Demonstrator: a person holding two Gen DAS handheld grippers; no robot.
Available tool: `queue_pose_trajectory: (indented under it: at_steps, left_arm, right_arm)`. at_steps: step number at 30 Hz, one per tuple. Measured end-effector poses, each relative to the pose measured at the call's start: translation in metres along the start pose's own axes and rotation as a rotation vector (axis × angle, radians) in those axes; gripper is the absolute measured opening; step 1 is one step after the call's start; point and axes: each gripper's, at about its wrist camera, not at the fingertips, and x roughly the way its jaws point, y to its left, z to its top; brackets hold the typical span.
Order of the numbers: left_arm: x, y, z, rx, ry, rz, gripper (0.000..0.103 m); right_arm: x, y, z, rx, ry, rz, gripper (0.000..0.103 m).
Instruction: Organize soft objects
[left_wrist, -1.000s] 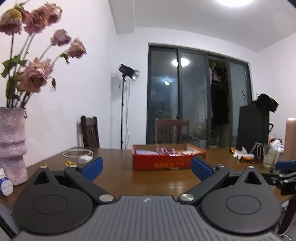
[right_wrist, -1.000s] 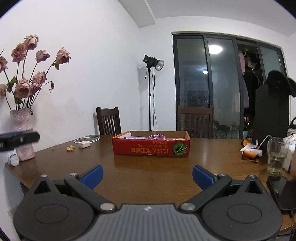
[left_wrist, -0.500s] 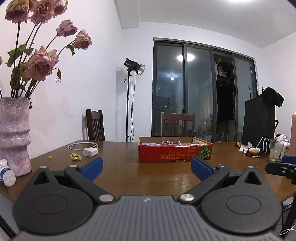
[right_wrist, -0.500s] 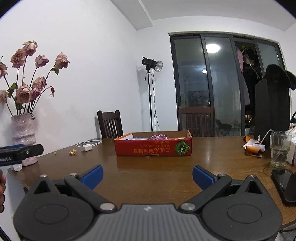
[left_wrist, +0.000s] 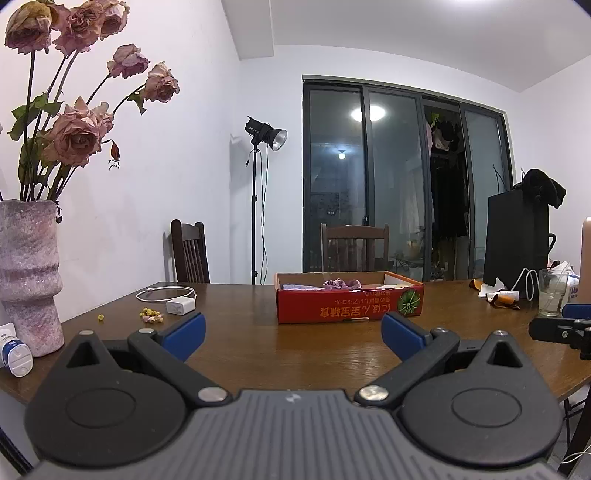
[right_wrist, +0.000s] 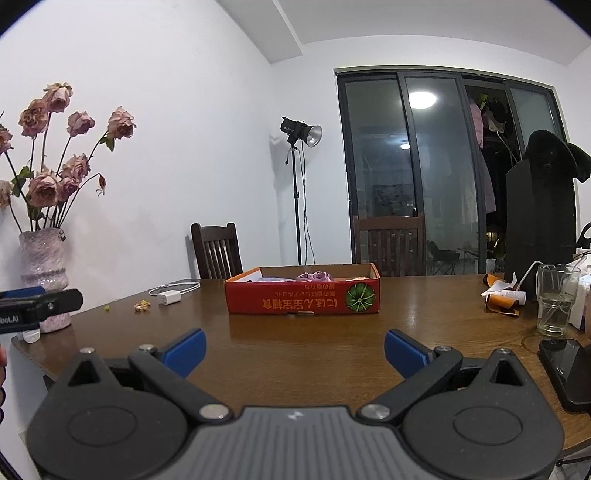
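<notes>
**Both tongs hanging empty ahead of the red box**

The left tongs (left_wrist: 291, 328) and right tongs (right_wrist: 295, 341) are gaping wide, holding nothing, both facing the red box (right_wrist: 303, 301) from well back, probably lining up a reach. The box is sitting mid-surface (right_wrist: 295, 350), keeping the soft objects together: a purple cloth bundle (right_wrist: 314, 276) is peeking over its rim. The glass (right_wrist: 554, 299) is standing clear at the right.

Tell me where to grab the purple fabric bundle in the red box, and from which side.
Pinch the raised, crumpled top of the purple fabric bundle, coming down from above. It sits inside the red box, whose walls block a sideways approach, and only its bunched crest pokes over the rim. Either open gripper could likely do it; how it lies lower down is hidden.
</notes>
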Motion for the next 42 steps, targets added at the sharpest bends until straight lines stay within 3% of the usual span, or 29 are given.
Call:
queue_pose_trajectory:
  at_steps: [42]
  left_arm:
    - [0.0025,-0.0033,-0.0048,0.043,-0.004,0.01,0.103]
  right_arm:
    - [0.0038,-0.0032,-0.0078,0.033,-0.002,-0.016,0.103]
